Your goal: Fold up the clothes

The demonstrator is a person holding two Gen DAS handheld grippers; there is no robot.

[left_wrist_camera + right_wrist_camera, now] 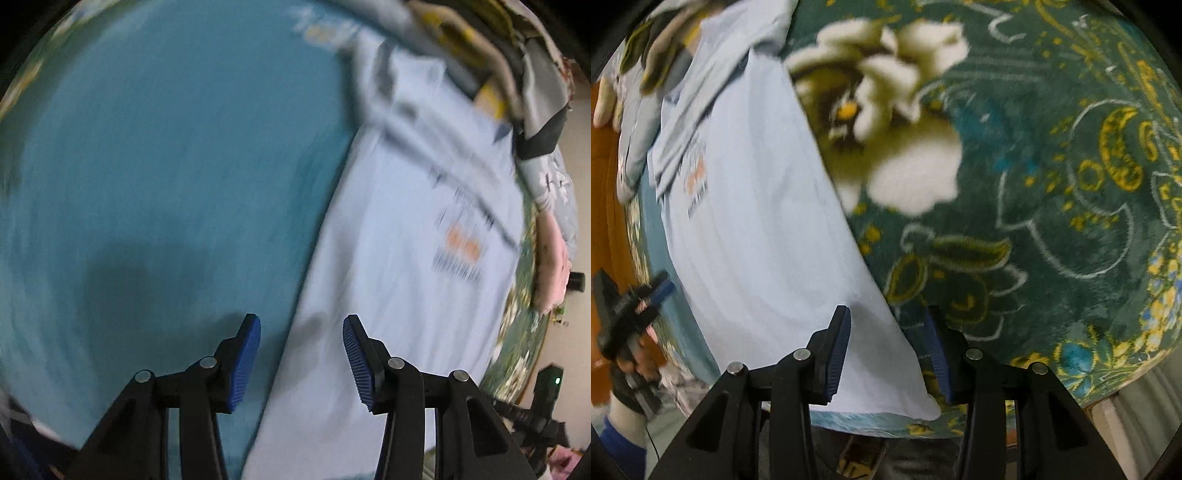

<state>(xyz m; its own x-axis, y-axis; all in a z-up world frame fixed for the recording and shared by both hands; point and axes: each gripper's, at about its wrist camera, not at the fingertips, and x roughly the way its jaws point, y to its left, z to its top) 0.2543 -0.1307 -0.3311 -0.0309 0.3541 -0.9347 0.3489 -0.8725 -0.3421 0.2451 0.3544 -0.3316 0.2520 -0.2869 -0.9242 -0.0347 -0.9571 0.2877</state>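
Note:
A pale blue T-shirt (406, 236) with an orange and dark print lies flat, part on a teal cloth (166, 166), part on a green flowered blanket (1052, 221). My left gripper (301, 360) is open and empty above the shirt's left edge near its hem. My right gripper (890, 354) is open and empty, jaws on either side of the shirt's (757, 221) right bottom corner, just above it. The left gripper also shows in the right wrist view (635, 306) at the far left. The left wrist view is motion-blurred.
A heap of grey, yellow and pink clothes (498, 74) lies past the shirt's collar end. The blanket's front edge (1089, 387) runs close under my right gripper. An orange wooden surface (605, 221) is at the far left.

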